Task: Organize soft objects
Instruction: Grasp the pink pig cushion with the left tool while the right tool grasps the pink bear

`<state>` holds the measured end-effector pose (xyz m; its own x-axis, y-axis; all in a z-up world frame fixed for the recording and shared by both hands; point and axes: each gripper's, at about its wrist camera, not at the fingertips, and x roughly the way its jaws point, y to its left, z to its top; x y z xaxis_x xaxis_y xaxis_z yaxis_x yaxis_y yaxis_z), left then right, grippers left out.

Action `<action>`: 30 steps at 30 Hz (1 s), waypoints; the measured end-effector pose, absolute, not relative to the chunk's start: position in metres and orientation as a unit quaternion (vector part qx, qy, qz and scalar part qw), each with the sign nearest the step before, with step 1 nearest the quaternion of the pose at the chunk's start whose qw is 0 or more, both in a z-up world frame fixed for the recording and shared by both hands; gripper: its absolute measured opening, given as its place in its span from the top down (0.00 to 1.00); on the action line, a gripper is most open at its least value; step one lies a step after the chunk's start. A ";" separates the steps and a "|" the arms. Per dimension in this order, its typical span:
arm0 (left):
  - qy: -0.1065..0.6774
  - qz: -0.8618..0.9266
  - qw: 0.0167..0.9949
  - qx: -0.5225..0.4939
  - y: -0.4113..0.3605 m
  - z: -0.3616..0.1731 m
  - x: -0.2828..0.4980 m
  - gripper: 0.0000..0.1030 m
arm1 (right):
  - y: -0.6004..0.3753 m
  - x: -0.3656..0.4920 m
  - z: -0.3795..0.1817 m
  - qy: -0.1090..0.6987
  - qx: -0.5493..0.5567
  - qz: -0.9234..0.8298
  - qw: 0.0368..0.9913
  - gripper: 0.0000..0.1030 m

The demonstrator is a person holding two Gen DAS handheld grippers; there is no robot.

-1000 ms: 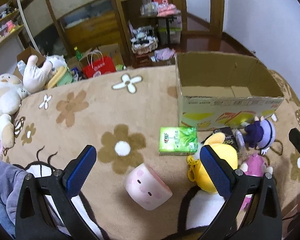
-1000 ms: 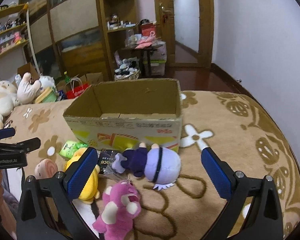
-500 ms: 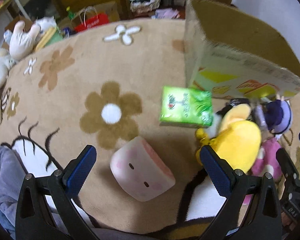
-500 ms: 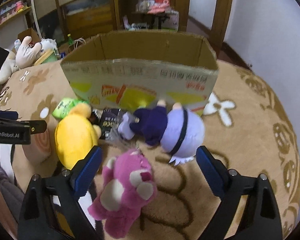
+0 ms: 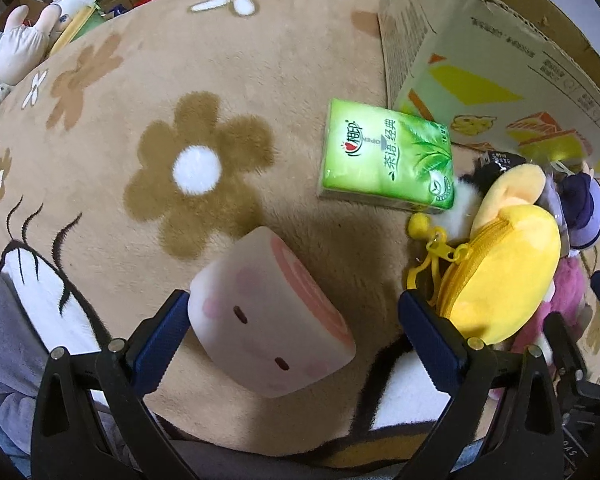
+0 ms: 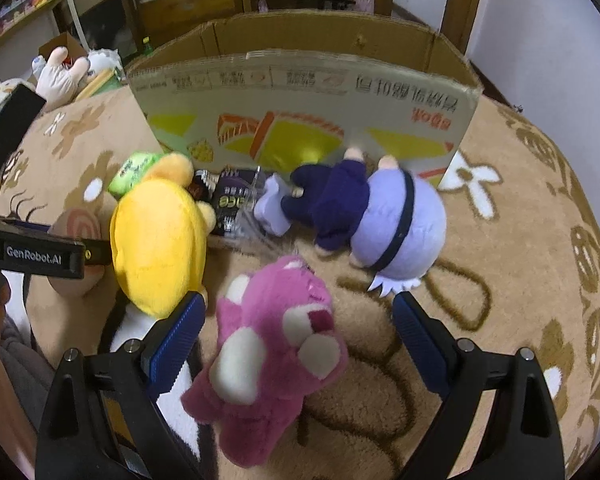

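My left gripper (image 5: 296, 330) is open, its jaws on either side of a pink-and-white roll-cake squishy (image 5: 270, 316) on the flowered blanket (image 5: 204, 64). The left jaw's pad touches the squishy's side. My right gripper (image 6: 296, 338) is open around a magenta bear plush (image 6: 276, 352). A yellow plush pouch (image 5: 504, 272) (image 6: 158, 244), a purple-haired doll (image 6: 364, 220) and a green tissue pack (image 5: 384, 156) lie in front of an open cardboard box (image 6: 304, 100) (image 5: 480, 76).
A dark packet (image 6: 232, 200) lies between the yellow pouch and the doll. More plush toys (image 5: 20, 52) sit beyond the blanket's far left edge. Shelves and furniture stand behind the box. The left gripper (image 6: 40, 256) shows at the left of the right wrist view.
Both grippers have dropped and moved forward. The left one now straddles the roll-cake squishy, the right one straddles the magenta bear. Both stayed open.
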<state>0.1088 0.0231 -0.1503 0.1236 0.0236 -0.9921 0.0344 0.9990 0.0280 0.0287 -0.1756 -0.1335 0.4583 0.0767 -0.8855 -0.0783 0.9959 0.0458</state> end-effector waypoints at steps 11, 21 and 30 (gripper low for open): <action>0.665 0.016 0.746 0.048 0.021 -0.159 0.111 0.38 | -0.171 0.032 -0.158 0.565 0.002 0.054 0.824 0.23; 0.653 0.001 0.757 0.028 0.022 -0.147 0.103 0.63 | -0.145 0.021 -0.145 0.532 -0.065 0.073 0.841 0.45; 0.590 -0.011 0.807 0.020 0.018 -0.107 0.079 0.64 | -0.169 0.010 -0.107 0.464 -0.031 0.038 0.884 0.45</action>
<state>0.0791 0.0183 -0.1071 0.3047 0.0061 -0.9524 0.0408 0.9990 0.0194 0.0102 -0.1689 -0.1072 0.5663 0.0393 -0.8232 -0.0962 0.9952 -0.0186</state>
